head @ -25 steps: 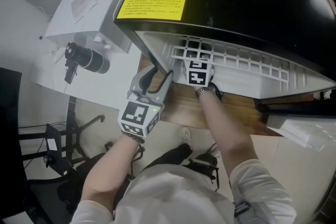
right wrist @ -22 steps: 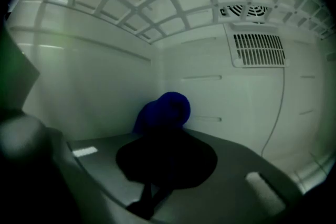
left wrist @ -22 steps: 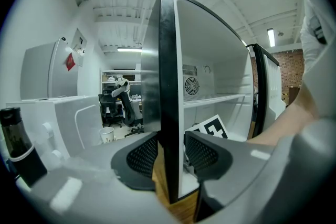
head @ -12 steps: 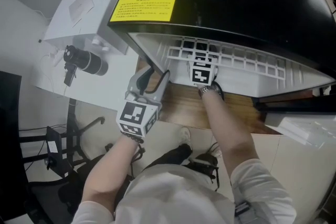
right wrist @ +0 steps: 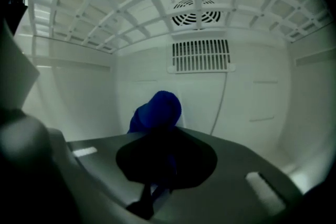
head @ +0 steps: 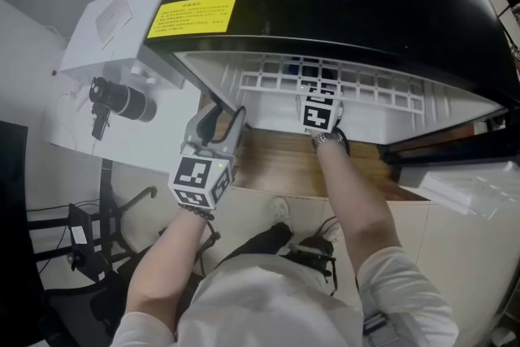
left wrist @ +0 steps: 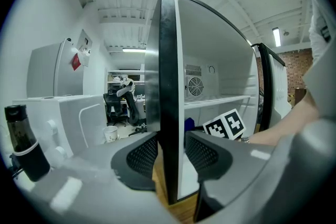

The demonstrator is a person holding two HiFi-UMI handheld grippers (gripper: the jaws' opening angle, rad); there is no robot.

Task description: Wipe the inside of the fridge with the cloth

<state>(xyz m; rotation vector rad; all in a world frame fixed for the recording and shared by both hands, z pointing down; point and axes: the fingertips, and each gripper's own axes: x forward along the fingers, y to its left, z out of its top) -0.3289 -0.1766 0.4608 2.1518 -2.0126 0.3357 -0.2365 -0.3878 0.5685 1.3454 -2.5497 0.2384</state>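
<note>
Left tool (head: 218, 119) is clamped on the front edge of the fridge (head: 341, 4)'s left side panel (left wrist: 169, 86). The panel stands upright between both pads, black edge facing us, so the jaws sit fairly wide but loaded, not free. My read is that it's a brace: it keeps the box from sliding on the wooden counter (head: 284, 162) while the other arm pushes inside. It could be a door leaf rather than a wall; the views don't settle that. Right tool (right wrist: 160, 160) is reached deep into the cavity under the wire shelf (head: 366, 81), jaws nearly together and pinching the blue cloth (right wrist: 157, 110). The cloth bunches out past the fingertips, so fabric rather than plastic jaw meets the liner. The wad sits low against the back wall (right wrist: 252, 97), below the vent grille (right wrist: 200, 63) and left of centre. It looks to be in contact, but I can't confirm pressure from here. The left gripper view also catches a sliver of blue just behind the panel, so the wad is toward the left half of the cavity. Judgement: mid-wipe on the lower rear wall, with the side walls, floor and shelf probably still to do. Main risk is snagging the cloth on the grille slats or the thin line running down the back wall.
</note>
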